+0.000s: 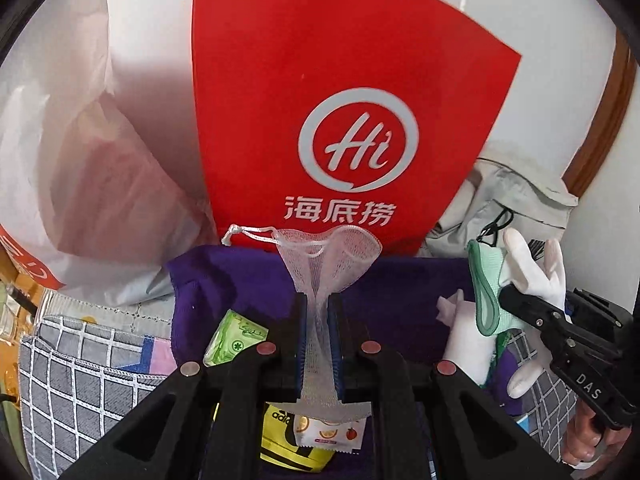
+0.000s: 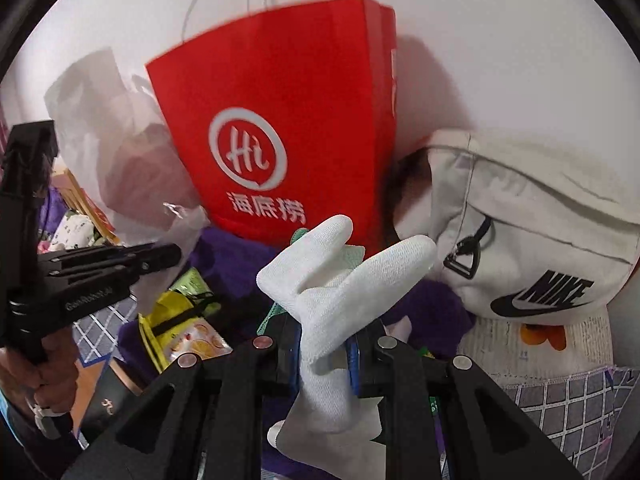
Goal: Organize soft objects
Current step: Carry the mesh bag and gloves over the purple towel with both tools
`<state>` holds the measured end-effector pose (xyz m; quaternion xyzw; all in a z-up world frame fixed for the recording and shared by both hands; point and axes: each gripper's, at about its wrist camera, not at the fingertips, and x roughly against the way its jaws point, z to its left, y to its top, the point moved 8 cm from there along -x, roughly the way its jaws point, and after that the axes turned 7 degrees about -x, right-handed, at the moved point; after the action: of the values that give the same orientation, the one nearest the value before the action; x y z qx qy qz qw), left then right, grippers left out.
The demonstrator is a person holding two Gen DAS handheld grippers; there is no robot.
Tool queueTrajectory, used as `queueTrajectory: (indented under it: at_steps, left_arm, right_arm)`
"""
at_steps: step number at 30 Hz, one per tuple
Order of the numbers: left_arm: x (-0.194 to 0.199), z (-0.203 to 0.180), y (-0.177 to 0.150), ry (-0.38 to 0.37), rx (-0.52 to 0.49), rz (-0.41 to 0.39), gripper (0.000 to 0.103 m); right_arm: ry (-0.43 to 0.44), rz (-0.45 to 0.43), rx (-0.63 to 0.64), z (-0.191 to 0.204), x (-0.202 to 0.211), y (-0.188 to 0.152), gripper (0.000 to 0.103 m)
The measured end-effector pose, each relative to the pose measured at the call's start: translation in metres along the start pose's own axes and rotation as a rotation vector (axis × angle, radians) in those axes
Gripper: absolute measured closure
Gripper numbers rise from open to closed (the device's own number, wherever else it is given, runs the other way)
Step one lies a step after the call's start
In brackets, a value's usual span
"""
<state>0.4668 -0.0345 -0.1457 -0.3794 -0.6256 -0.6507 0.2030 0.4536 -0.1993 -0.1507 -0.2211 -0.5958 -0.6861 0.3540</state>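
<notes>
Closest to my left camera, below the gripper's arms, lie a yellow pouch (image 1: 280, 436) printed with part of the word "adidas" and a small sachet (image 1: 330, 434) with orange slices on it. My left gripper (image 1: 318, 320) is clenched on a white mesh bag (image 1: 320, 280): the netting runs pinched between the fingers, fans out beyond their tips, and its drawstring (image 1: 248, 234) trails to the left. Just left of the gripper sits a green packet (image 1: 234, 340) on a purple cloth (image 1: 240, 280), which lies over a grey checked cloth (image 1: 80, 368).

Through the right camera, my right gripper (image 2: 326, 340) is grasping a white glove (image 2: 332, 292); its cuff hangs below the fingers and two glove fingers stick up past the tips. A mint-green knit piece (image 1: 486, 292) is caught in the same grip, beside the glove. From the left camera I read "DAS" on the right gripper's body; the lettering on the left gripper's body is too blurred for me to read.

Farther back on the right rests a pale bag (image 2: 540, 216) marked "NIKE" with the swoosh. Behind everything stands a red paper bag (image 1: 340, 100) with a white "Hi" ring logo and "海底捞", with a white plastic bag (image 1: 80, 140) beside it on the left.
</notes>
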Motion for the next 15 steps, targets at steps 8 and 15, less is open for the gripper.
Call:
queueTrajectory:
  at_steps: [8, 15]
  left_arm:
    - [-0.010, 0.003, -0.004, 0.051, -0.014, 0.027, 0.092]
    - [-0.018, 0.007, -0.007, 0.051, -0.006, 0.046, 0.092]
  right_arm:
    - [-0.011, 0.058, 0.004, 0.000, -0.019, -0.010, 0.085]
    - [-0.011, 0.084, 0.017, 0.004, -0.027, -0.016, 0.085]
